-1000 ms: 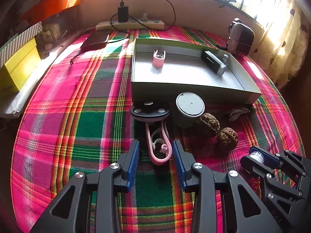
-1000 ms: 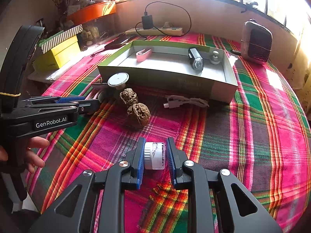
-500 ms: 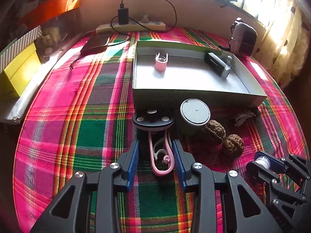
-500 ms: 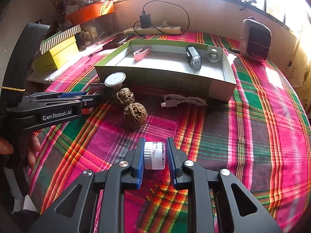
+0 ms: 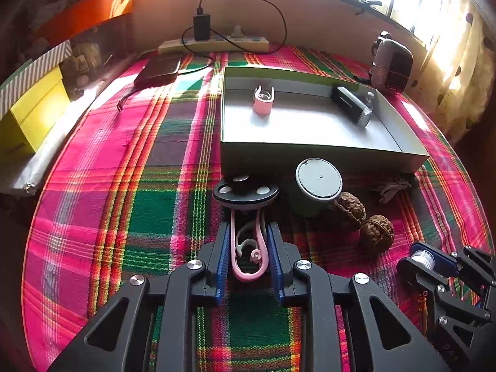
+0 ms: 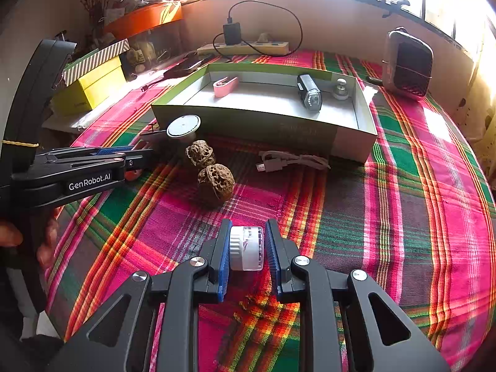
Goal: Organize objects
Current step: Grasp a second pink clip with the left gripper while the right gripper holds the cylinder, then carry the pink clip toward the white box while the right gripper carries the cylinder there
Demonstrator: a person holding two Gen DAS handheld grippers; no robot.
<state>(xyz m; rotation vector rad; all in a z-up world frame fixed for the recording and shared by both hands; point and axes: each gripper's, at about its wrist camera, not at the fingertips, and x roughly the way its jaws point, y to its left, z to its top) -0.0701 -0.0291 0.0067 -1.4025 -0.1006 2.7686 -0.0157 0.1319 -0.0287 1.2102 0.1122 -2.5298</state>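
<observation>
My left gripper has closed around a pink clip lying on the plaid cloth, its blue pads against the clip's sides. A black disc lies just beyond it. My right gripper is shut on a small white jar just above the cloth; it also shows in the left wrist view. The open grey box holds another pink clip, a black bike light and a small knob.
Two walnuts, a round tin and a white cable lie in front of the box. A speaker, power strip, phone and yellow boxes line the edges.
My left gripper has moved forward over the pink clip and its fingers have closed in on it. The right gripper still holds the white jar, little moved.
</observation>
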